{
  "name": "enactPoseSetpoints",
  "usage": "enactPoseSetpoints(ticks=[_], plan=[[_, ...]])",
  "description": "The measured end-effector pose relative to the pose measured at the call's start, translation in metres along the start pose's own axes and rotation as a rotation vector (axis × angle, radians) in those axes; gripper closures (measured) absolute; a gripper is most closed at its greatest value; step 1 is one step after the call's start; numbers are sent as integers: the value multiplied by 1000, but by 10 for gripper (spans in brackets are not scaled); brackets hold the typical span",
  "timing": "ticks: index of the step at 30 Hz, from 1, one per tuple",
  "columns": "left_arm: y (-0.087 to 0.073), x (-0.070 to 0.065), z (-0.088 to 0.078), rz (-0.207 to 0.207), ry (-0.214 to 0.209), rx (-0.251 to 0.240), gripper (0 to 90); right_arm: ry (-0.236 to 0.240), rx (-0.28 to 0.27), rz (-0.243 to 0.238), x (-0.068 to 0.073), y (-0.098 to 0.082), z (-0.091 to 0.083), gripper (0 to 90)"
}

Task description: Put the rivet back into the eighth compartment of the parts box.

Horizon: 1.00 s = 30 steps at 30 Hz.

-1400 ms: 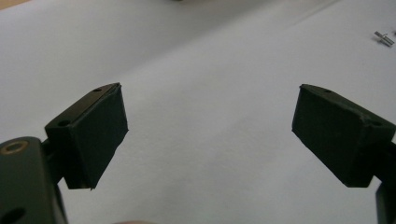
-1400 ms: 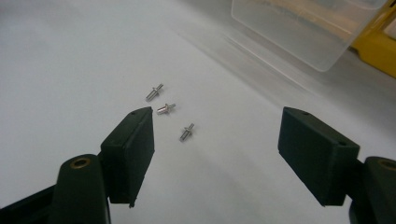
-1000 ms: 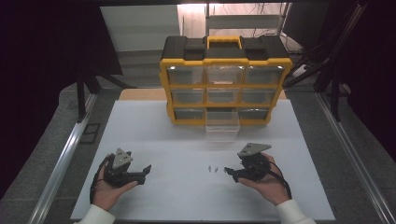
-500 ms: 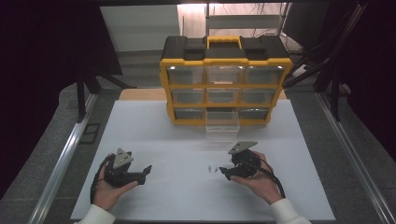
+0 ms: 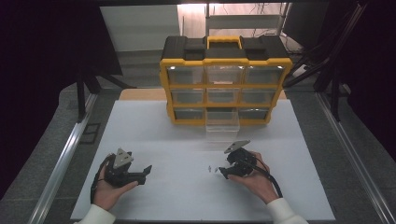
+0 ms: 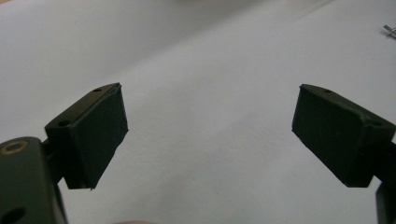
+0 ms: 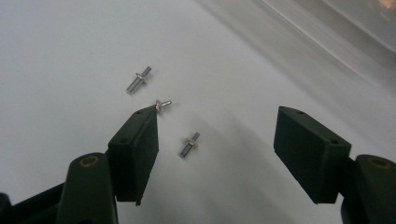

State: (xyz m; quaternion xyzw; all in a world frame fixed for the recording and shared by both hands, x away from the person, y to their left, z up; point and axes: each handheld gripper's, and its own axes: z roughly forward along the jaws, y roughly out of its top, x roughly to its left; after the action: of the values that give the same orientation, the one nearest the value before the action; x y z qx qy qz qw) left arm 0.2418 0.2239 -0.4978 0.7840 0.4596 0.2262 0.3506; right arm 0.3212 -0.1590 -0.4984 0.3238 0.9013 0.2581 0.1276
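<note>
High view: the right gripper (image 5: 223,171) sits low over the white counter (image 5: 187,140), just beside the small screws (image 5: 212,168), in front of the clear drawer (image 5: 222,129) pulled from the yellow organizer (image 5: 225,84). The left gripper (image 5: 145,171) rests apart.

Left gripper view: its fingers (image 6: 91,135) stand wide, empty.

Right gripper view: fingers (image 7: 135,151) wide, just been closing, nothing gripped; the nearest screw (image 7: 189,144) lies between them. Centre on it before closing further.

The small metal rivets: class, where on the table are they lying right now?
In the high view the rivets lie loose on the white table, just left of the right gripper and in front of the pulled-out clear drawer.
</note>
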Motion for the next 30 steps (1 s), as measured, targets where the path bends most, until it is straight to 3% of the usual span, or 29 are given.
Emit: enactPoseSetpoints(ticks=[12,19,21,30], plan=[[0,1,0,-2,3,1,108,-19,56,-11,3,1,11,384],[0,1,0,-1,3,1,108,2,80,-23,6,3,13,532],[0,1,0,-1,3,1,108,17,95,-28,8,5,13,611],[-1,1,0,-3,3,0,108,36,125,0,11,7,13,738]])
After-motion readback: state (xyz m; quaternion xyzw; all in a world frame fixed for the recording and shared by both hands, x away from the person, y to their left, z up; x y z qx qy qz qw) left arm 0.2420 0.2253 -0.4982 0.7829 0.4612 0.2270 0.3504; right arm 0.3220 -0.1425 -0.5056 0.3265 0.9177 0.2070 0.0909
